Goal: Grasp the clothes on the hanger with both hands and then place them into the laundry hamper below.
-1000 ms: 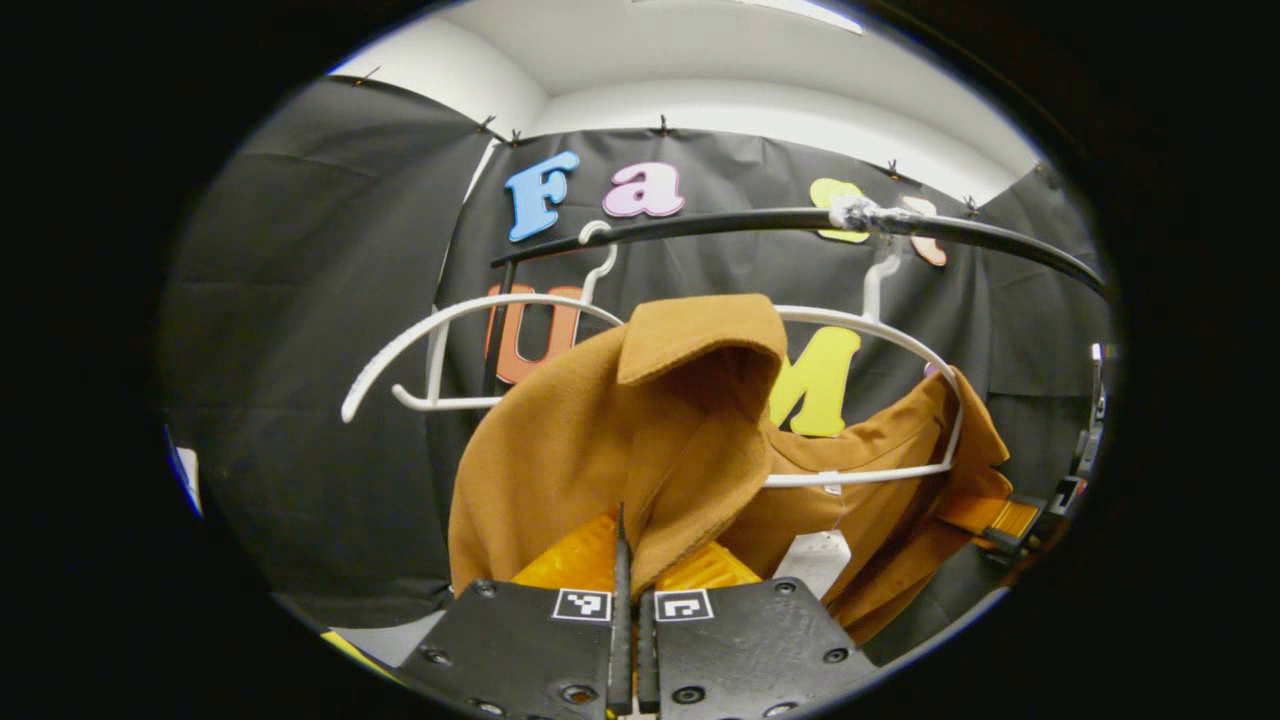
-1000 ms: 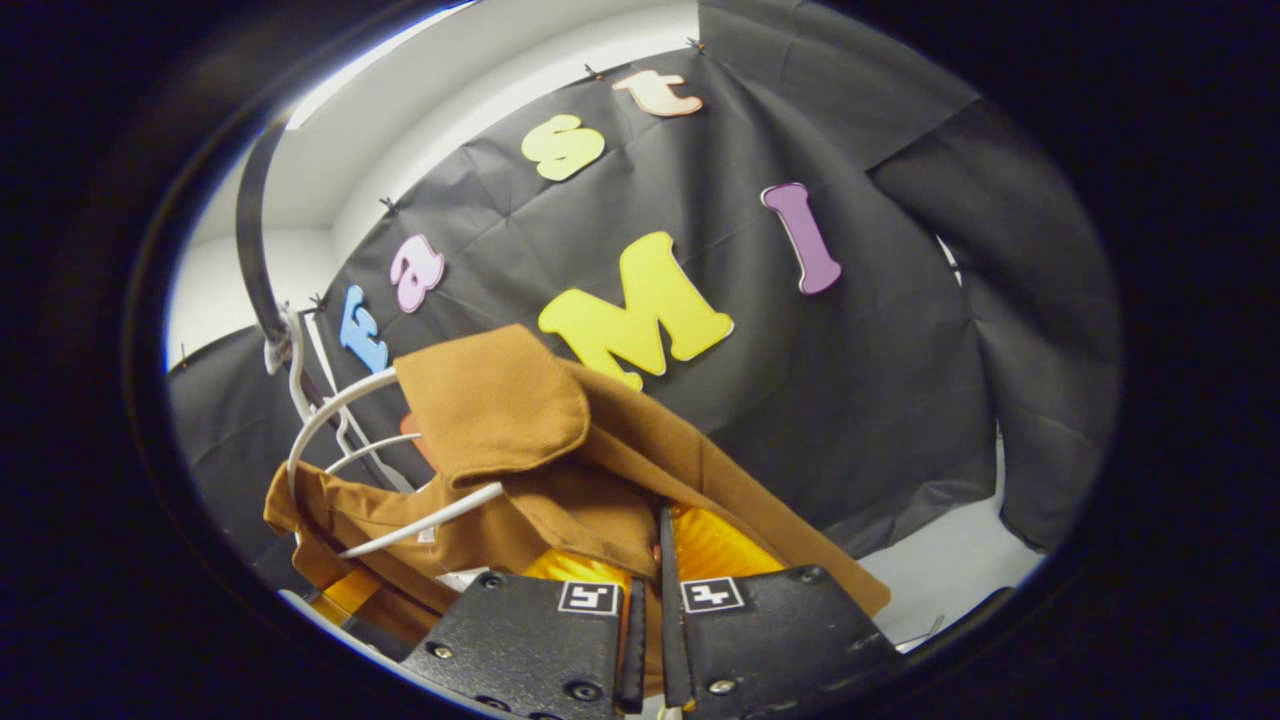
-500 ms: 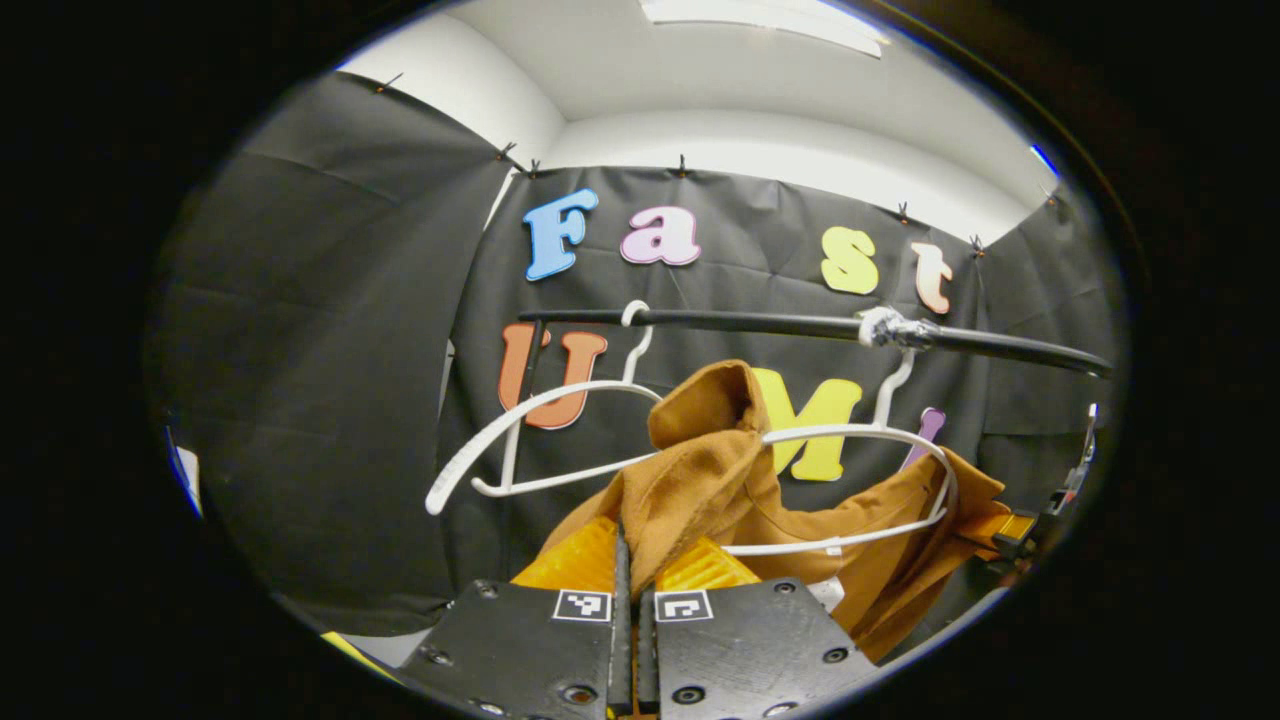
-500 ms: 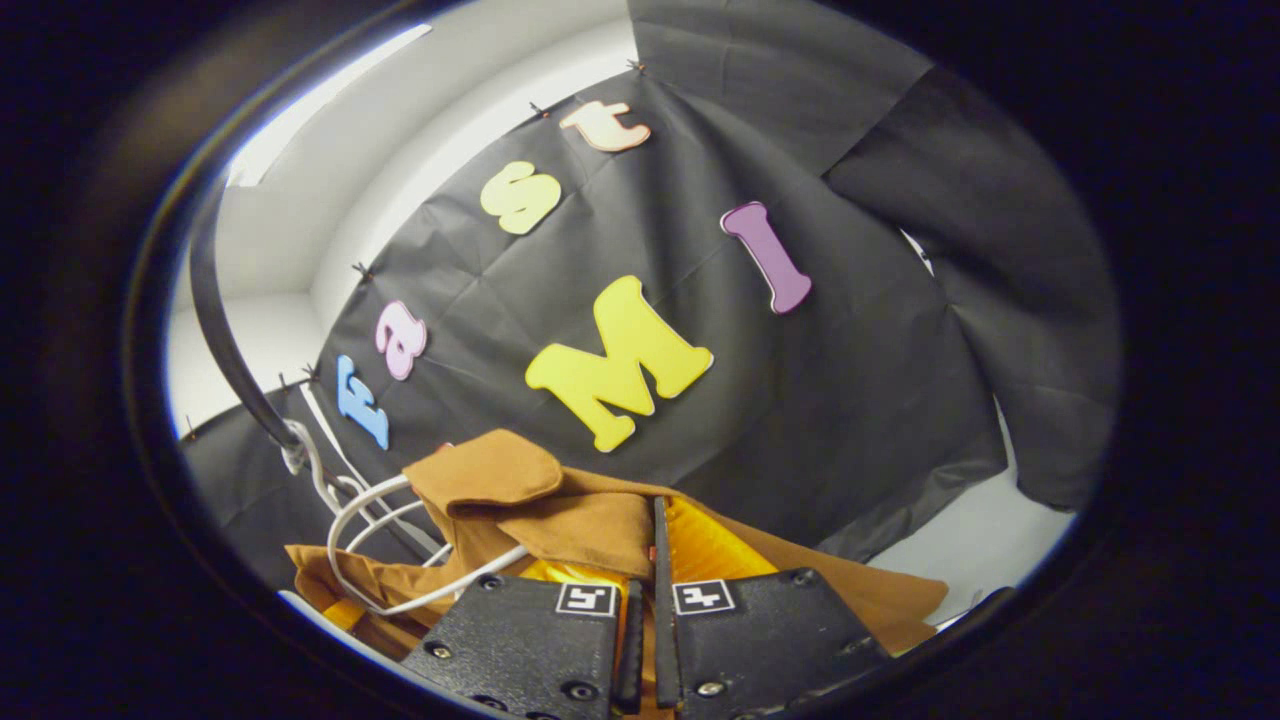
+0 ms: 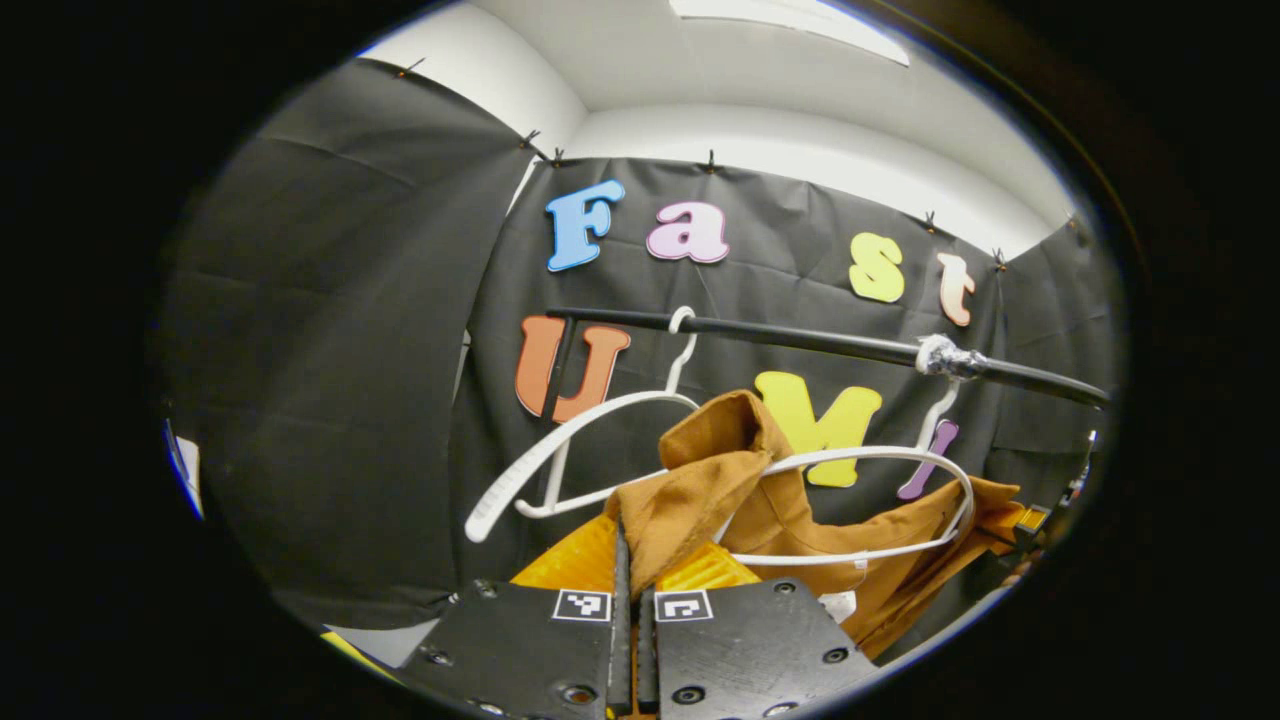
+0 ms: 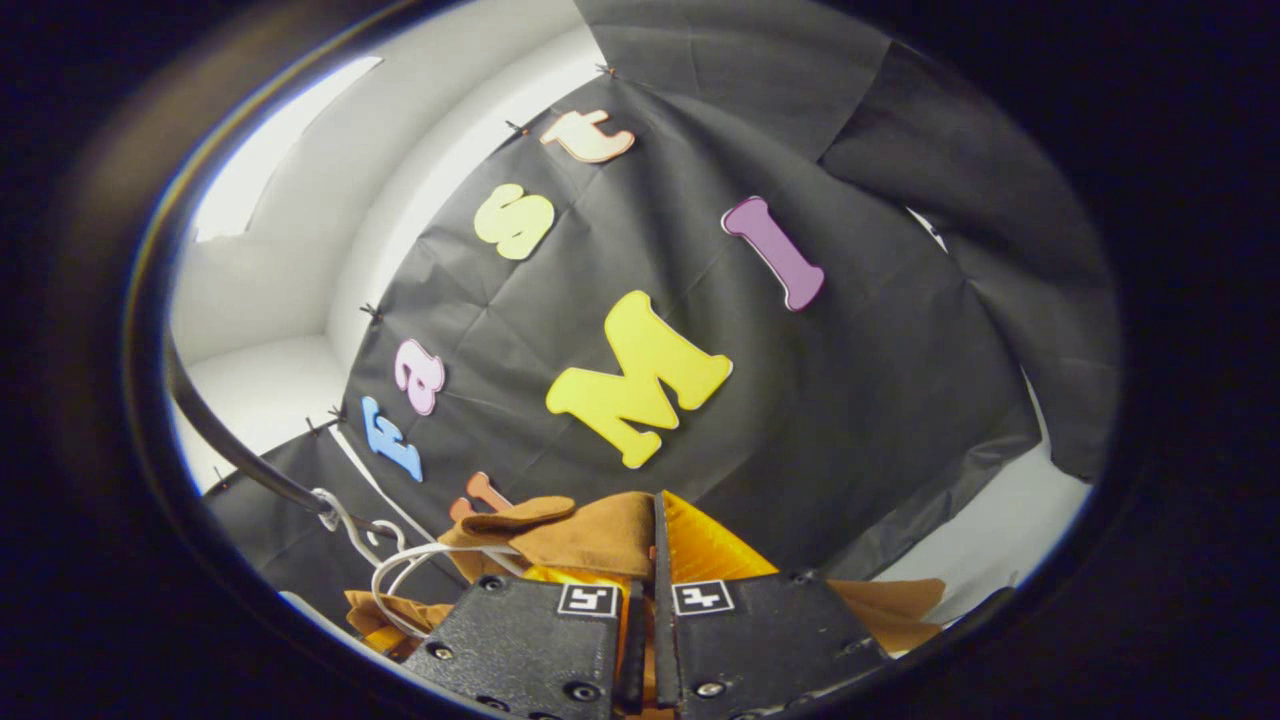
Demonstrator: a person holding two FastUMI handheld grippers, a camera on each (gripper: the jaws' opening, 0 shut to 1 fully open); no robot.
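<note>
Left gripper point(image 5: 628, 560): fingers closed together, a fold of the brown coat point(image 5: 700, 480) pinched between them at the collar edge. Right gripper point(image 6: 648, 560): fingers likewise closed, with coat cloth point(image 6: 590, 535) pressed between them.

Position of the coat: below the black rail point(image 5: 800, 340), partly draped over the right-hand white hanger point(image 5: 900, 460). In the left gripper view that hanger's lower bar crosses in front of the cloth and its upper loop passes over it, so the coat is judged not yet free. The left-hand hanger point(image 5: 560, 450) hangs bare beside it.

Progress: the two-handed grasp is made. Remaining, by judgement: clear the cloth off the hanger, lower it, release it into the hamper. The hamper's position cannot be confirmed from these views.

Orientation: the coat's long axis runs roughly along the rail, from the left gripper's hold toward the far shoulder at the right of that view. The collar peak points upward; the rest sags down between the two holds.
</note>
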